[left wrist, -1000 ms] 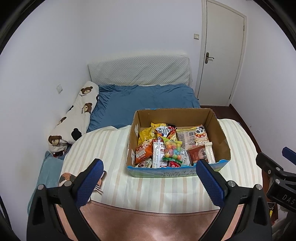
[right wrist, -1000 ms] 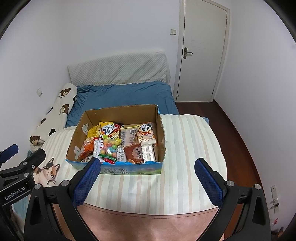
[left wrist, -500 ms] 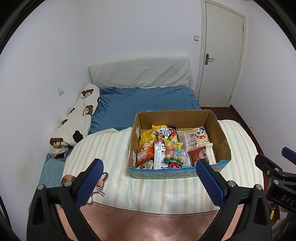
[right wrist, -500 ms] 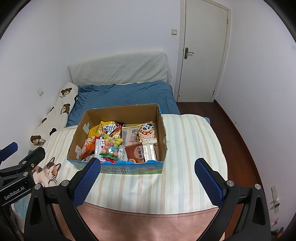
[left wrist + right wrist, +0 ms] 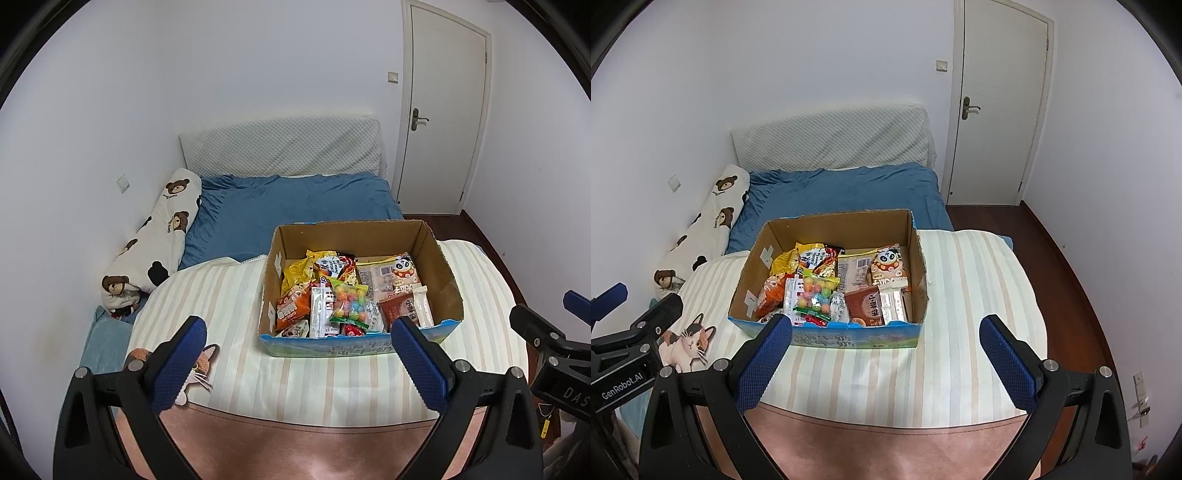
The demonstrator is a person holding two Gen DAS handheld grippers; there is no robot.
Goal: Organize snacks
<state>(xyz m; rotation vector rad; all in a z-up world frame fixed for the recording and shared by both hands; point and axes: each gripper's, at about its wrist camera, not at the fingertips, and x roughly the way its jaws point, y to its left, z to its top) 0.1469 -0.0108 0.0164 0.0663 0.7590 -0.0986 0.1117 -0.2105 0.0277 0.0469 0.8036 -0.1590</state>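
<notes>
An open cardboard box [image 5: 439,254] with a blue printed front sits on a striped cover on the bed; it also shows in the right wrist view [image 5: 918,258]. Several snack packs lie inside: a clear bag of coloured candy balls [image 5: 349,304] [image 5: 816,295], an orange pack [image 5: 291,308], a panda pack [image 5: 404,271] [image 5: 888,264], a brown pack [image 5: 866,306]. My left gripper [image 5: 297,354] is open and empty, held above the bed's near end. My right gripper [image 5: 884,354] is open and empty, beside it on the right.
The bed has a blue sheet [image 5: 295,203], a white padded headboard [image 5: 280,147] and a long bear-print pillow [image 5: 155,236] along the left wall. A cat picture [image 5: 689,341] lies on the striped cover. A closed white door [image 5: 997,110] stands at the right.
Both grippers have drawn back and risen slightly, so the box sits a little lower and smaller in view. Both stay open and empty.
</notes>
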